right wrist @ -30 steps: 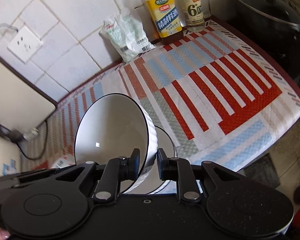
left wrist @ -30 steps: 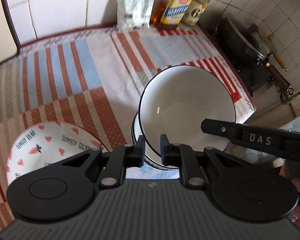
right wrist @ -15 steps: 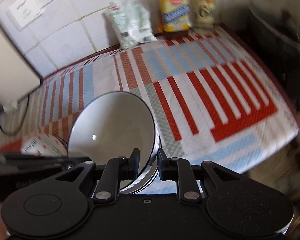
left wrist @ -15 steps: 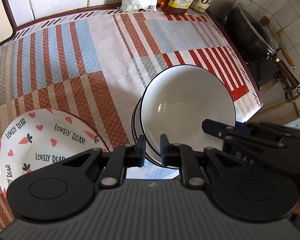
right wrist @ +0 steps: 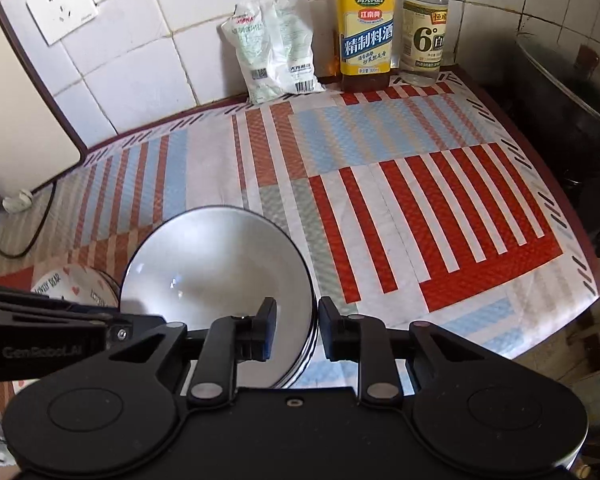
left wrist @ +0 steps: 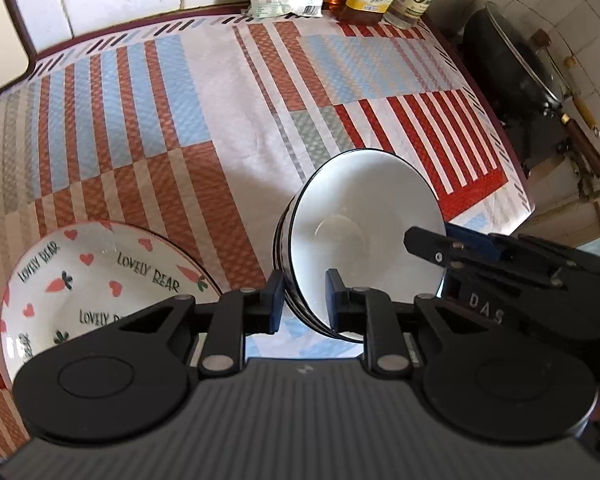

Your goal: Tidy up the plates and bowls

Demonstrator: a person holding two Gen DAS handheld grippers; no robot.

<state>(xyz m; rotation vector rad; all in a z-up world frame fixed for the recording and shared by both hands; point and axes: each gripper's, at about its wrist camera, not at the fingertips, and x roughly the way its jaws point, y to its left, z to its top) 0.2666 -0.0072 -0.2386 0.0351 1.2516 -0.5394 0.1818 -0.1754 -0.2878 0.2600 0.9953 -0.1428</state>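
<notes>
A stack of white bowls with black rims [left wrist: 360, 236] [right wrist: 220, 264] stands near the front edge of the striped cloth. My left gripper [left wrist: 304, 305] straddles the stack's near left rim; its jaws are opening and a sliver of white shows beside the inner pad. Over the right rim sits my right gripper [right wrist: 298, 322], jaws also opening, the top bowl's rim loose between them. The top bowl lies nested and level in the stack. A "Lovely Bear" plate [left wrist: 100, 280] [right wrist: 76, 284] with hearts and carrots lies to the left of the stack.
At the back wall stand a white bag [right wrist: 272, 52], a yellow-label bottle [right wrist: 364, 32] and a clear bottle [right wrist: 424, 28]. A dark wok [left wrist: 512, 76] sits off the cloth's right edge. A white board [right wrist: 16, 100], a socket [right wrist: 62, 10] and a cable [right wrist: 16, 236] are at the left.
The tilted bowl in my right gripper has come down and settled level into the stack. Both grippers' jaws now stand slightly wider on the rims.
</notes>
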